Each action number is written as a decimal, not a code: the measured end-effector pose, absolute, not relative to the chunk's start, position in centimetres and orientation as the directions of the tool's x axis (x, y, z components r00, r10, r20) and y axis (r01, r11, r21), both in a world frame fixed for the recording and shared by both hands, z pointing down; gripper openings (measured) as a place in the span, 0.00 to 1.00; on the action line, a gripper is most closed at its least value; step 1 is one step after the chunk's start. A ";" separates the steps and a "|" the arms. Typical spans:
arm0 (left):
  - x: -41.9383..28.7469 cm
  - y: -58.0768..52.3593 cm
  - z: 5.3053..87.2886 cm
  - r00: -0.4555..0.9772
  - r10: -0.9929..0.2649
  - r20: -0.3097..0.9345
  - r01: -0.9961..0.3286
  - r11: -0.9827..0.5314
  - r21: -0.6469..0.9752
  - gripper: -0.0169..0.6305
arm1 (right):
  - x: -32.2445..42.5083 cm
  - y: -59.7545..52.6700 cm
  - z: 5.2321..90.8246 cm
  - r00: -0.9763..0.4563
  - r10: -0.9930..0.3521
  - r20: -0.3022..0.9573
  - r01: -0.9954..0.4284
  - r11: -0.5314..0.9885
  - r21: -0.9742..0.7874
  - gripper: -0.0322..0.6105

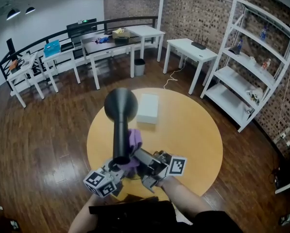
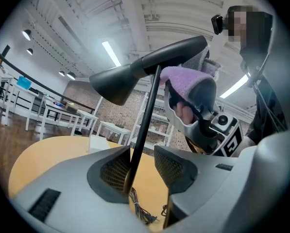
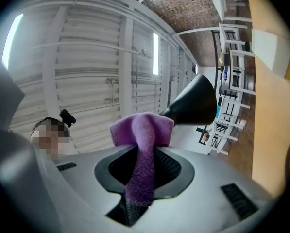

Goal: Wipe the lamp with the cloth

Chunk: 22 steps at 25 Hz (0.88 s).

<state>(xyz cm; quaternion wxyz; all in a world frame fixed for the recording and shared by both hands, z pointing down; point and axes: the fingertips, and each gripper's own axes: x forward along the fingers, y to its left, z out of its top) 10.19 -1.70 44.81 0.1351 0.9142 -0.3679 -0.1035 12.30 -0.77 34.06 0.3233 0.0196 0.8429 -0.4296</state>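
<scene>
A black lamp with a cone shade stands up from the round yellow table near its front edge. My left gripper is shut on its thin stem, low down, with the stem lying against the left pad. The shade hangs over to the left above the jaws. My right gripper is shut on a purple cloth. The cloth bunches above the jaws and rests against the lamp's neck just behind the shade. It drapes over the right gripper under the lamp's arm.
A white box lies on the table beyond the lamp. A coiled cable lies on the tabletop under my left jaws. White desks stand further back and a white shelf unit stands against the brick wall at right.
</scene>
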 end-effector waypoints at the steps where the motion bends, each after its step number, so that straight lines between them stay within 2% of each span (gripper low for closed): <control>1: 10.2 -1.8 44.8 0.707 -0.701 -0.091 -0.646 -0.693 0.322 0.24 | 12.4 -1.3 34.0 -0.802 -0.243 -0.545 0.293 0.636 -0.714 0.18; 4: 10.0 -2.0 44.8 0.702 -0.706 -0.098 -0.649 -0.690 0.321 0.24 | 12.7 -3.0 33.6 -0.799 -0.267 -0.538 0.264 0.648 -0.714 0.19; 8: 9.9 -1.9 44.7 0.701 -0.707 -0.091 -0.649 -0.686 0.328 0.24 | 12.8 -5.8 34.6 -0.754 -0.378 -0.537 0.199 0.648 -0.735 0.19; 13: 9.6 -1.9 45.1 0.701 -0.708 -0.085 -0.653 -0.685 0.322 0.24 | 11.7 -9.4 39.1 -0.747 -0.527 -0.406 0.138 0.474 -0.870 0.19; 17: 9.8 -1.9 45.2 0.702 -0.708 -0.079 -0.655 -0.684 0.322 0.24 | 10.6 -10.0 41.0 -0.832 -0.459 -0.310 0.128 0.386 -0.914 0.19; 20: 9.8 -2.0 45.2 0.700 -0.709 -0.085 -0.655 -0.685 0.321 0.24 | 10.3 -9.7 40.7 -0.891 -0.383 -0.244 0.055 0.442 -0.896 0.19; 22: 9.8 -2.0 45.2 0.699 -0.710 -0.085 -0.653 -0.683 0.327 0.24 | 9.8 -9.3 39.8 -0.921 -0.317 -0.224 0.023 0.531 -0.847 0.19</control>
